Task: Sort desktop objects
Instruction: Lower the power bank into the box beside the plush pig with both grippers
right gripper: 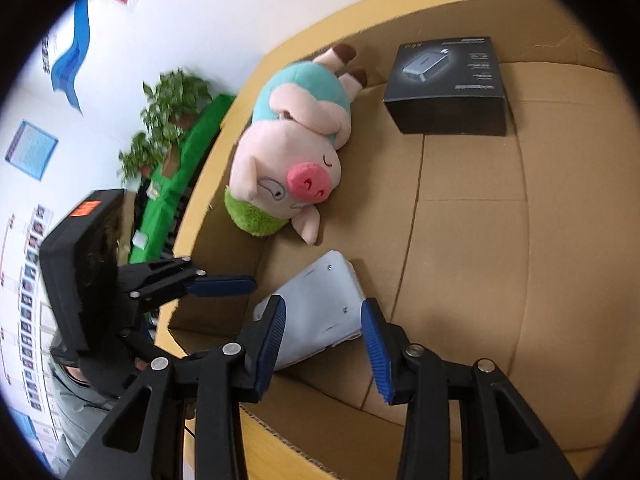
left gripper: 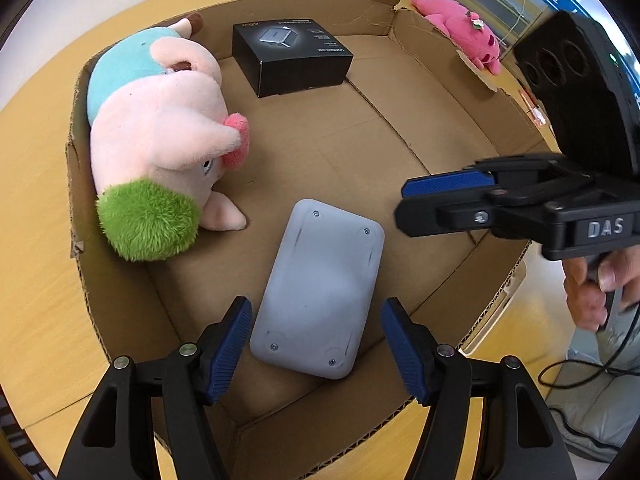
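Note:
A cardboard box (left gripper: 432,92) holds a pink pig plush (left gripper: 160,136), a black product box (left gripper: 292,56) and a flat grey device (left gripper: 320,288) lying underside up. My left gripper (left gripper: 316,344) is open and hovers over the grey device's near end, with nothing held. My right gripper (right gripper: 324,344) is open above the same grey device (right gripper: 316,304); it also shows in the left wrist view (left gripper: 408,204) at the box's right wall. The pig (right gripper: 292,152) and black box (right gripper: 448,88) show in the right wrist view.
A second pink plush (left gripper: 460,28) lies outside the box past its far right corner on the yellow table (left gripper: 36,208). A potted plant (right gripper: 168,120) and green item (right gripper: 188,160) stand beyond the table's edge.

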A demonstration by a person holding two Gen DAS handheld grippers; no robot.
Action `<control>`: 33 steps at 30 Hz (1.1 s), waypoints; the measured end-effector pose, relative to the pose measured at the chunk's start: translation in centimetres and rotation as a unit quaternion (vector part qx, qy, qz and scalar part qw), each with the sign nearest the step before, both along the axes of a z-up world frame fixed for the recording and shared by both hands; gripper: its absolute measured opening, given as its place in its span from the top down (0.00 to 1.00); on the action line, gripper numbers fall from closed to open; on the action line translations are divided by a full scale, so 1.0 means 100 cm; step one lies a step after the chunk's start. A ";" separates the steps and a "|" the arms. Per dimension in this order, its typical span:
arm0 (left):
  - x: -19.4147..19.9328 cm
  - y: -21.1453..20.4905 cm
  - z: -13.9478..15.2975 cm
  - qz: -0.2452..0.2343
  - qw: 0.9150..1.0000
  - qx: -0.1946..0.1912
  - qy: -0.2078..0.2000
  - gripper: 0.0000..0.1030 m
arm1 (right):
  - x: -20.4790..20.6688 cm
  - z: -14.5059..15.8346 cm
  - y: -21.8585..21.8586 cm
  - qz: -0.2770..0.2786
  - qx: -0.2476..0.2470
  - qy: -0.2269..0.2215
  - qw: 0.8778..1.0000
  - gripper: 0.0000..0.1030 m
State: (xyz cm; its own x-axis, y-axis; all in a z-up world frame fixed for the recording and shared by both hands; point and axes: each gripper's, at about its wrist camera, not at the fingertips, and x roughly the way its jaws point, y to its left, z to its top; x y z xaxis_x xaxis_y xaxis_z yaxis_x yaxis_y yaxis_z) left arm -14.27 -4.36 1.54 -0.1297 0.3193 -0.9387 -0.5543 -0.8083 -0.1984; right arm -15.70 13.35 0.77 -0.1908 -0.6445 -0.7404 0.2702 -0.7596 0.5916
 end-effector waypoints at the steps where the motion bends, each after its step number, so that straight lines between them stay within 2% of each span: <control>1: 0.001 -0.002 0.001 0.003 1.000 0.003 -0.001 0.31 | -0.003 0.000 -0.006 0.017 0.010 -0.002 1.000 0.61; 6: 0.008 -0.003 0.003 0.014 1.000 0.007 -0.014 0.31 | -0.008 0.005 -0.025 0.078 0.054 -0.001 0.995 0.61; 9: 0.005 -0.005 0.003 0.038 0.999 0.014 -0.033 0.27 | -0.015 0.013 -0.037 0.137 0.086 0.005 0.987 0.59; 12: -0.002 -0.006 0.000 0.066 0.993 0.052 -0.088 0.19 | -0.027 0.005 -0.043 0.171 0.096 -0.014 0.980 0.59; 15: -0.008 -0.006 -0.014 0.089 0.986 0.048 -0.133 0.19 | -0.041 -0.007 -0.045 0.178 0.093 -0.033 0.979 0.59; 17: -0.009 -0.004 -0.015 0.092 0.985 0.053 -0.139 0.12 | -0.047 -0.014 -0.045 0.177 0.086 -0.046 0.979 0.59; 20: -0.011 -0.003 -0.016 0.107 0.982 0.057 -0.143 0.09 | -0.054 -0.030 -0.047 0.185 0.083 -0.069 0.977 0.59; 24: -0.016 -0.010 -0.014 0.139 0.978 0.071 -0.137 0.11 | -0.050 -0.038 -0.052 0.202 0.071 -0.078 0.974 0.58; 26: -0.017 -0.013 -0.013 0.144 0.977 0.080 -0.137 0.14 | -0.044 -0.035 -0.054 0.210 0.087 -0.062 0.972 0.60; 30: -0.014 -0.014 -0.008 0.143 0.979 0.064 -0.134 0.14 | -0.041 -0.034 -0.050 0.208 0.084 -0.064 0.972 0.62; 33: -0.012 -0.010 -0.007 0.133 0.980 0.038 -0.141 0.13 | -0.042 -0.032 -0.046 0.199 0.087 -0.060 0.974 0.62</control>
